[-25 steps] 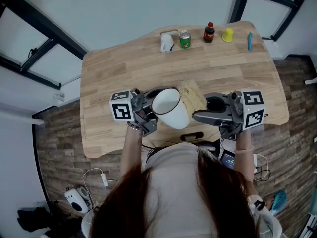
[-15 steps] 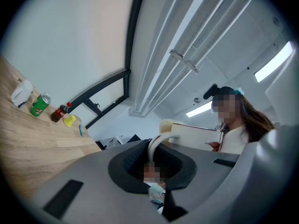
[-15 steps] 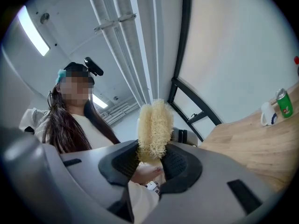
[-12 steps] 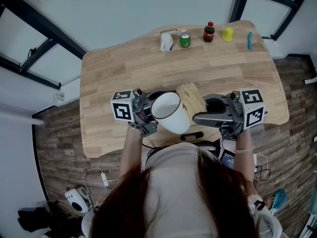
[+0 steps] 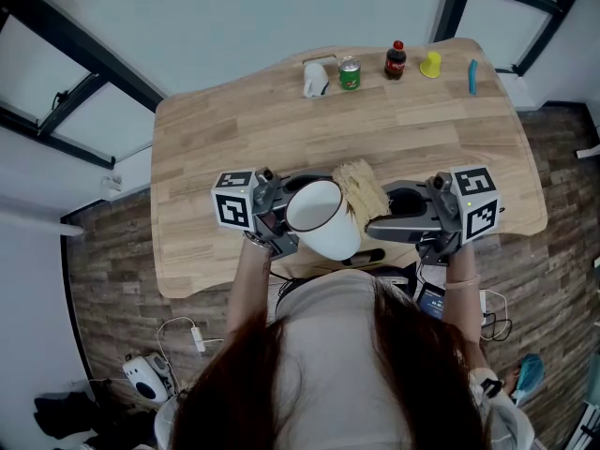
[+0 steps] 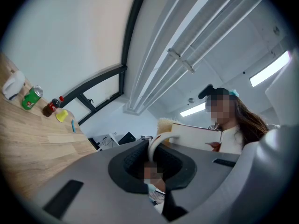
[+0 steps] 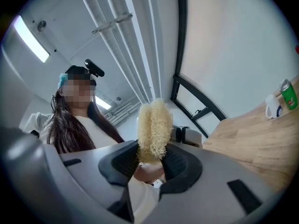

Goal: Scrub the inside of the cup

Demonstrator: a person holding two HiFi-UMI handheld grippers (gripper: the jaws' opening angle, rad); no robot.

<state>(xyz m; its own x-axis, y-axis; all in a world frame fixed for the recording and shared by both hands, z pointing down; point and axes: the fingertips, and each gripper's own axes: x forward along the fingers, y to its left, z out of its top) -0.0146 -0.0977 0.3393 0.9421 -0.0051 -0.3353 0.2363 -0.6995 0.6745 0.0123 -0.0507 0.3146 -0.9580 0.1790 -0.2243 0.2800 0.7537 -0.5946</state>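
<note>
White cup (image 5: 323,218) is held up above the surface (image 5: 234,129), close to the person's chest, tilted with its mouth facing up toward the head camera. Left gripper (image 5: 281,218) is clamped on the cup's handle (image 6: 156,143), which is seen pinched between the jaws in the left gripper view. Right gripper (image 5: 373,219) is closed on a pale fibrous scrubber (image 5: 361,184), with most of the tuft sticking out past the jaws (image 7: 154,127).

Scrubber is placed just beside the cup's rim on the right. Contact with the rim cannot be confirmed from the head view. It is not yet inside the cup.

Handling, as judged:
- The cup looks rigid, smooth and probably slippery.
- It is gripped only by a thin loop, so it is likely to swivel if pushed hard from the side.
- A firm clamp low on the handle, near the wall, is advised.
- The scrubber looks light, soft and springy. It should be squeezed near its base so the free end can be pressed against the inner wall.

Can (image 5: 350,75) and bottle (image 5: 396,62) are left at the far edge, well apart.
</note>
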